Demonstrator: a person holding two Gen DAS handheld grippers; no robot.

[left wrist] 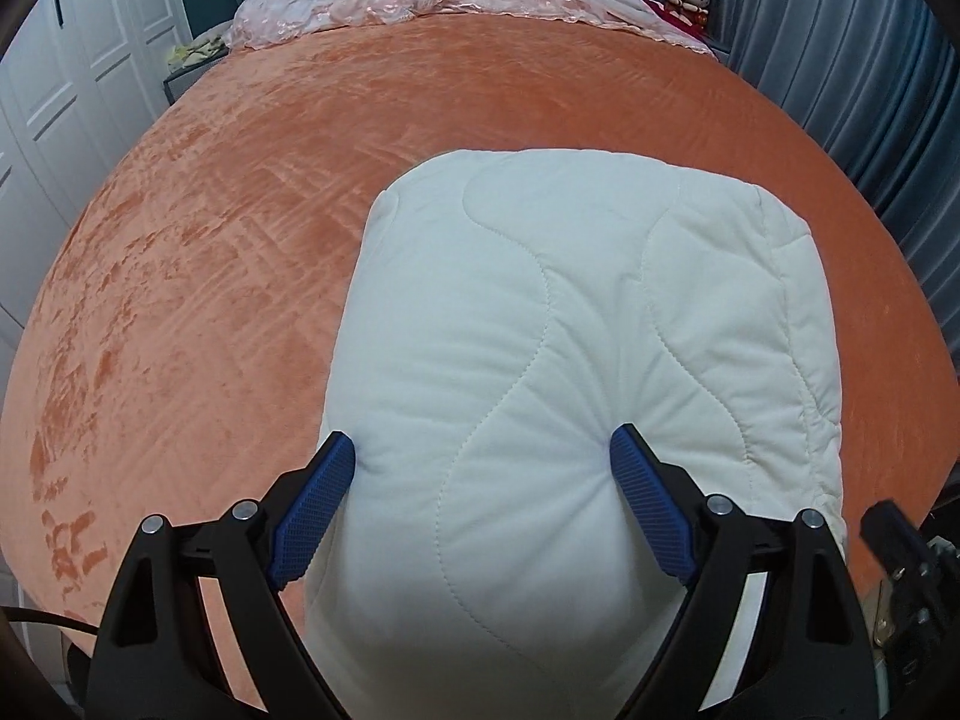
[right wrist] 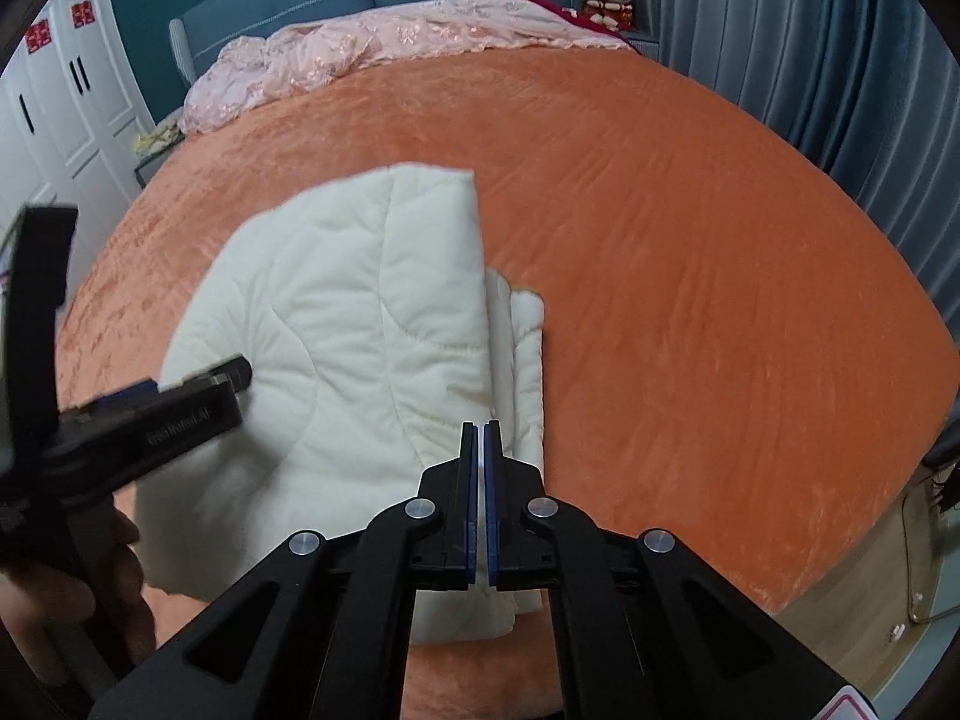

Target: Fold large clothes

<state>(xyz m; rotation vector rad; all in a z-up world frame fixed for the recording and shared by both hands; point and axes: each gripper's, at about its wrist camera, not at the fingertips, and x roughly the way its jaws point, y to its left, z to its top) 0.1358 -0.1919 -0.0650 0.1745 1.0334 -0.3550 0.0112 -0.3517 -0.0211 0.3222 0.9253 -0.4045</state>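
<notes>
A white quilted garment (left wrist: 576,348) lies folded into a thick bundle on the orange bed cover (left wrist: 240,228). It also shows in the right wrist view (right wrist: 360,348), with folded layers stacked at its right edge. My left gripper (left wrist: 483,450) is open, its blue pads pressing down on the near part of the bundle; it shows at the left of the right wrist view (right wrist: 234,372). My right gripper (right wrist: 482,429) is shut and empty, just above the bundle's near right edge.
A pink lace blanket (left wrist: 420,0) is bunched at the head of the bed. White wardrobes (left wrist: 72,78) stand to the left, blue curtains (left wrist: 852,72) to the right. Stuffed dolls (right wrist: 609,0) sit at the far right corner. Wooden floor (right wrist: 870,588) shows at lower right.
</notes>
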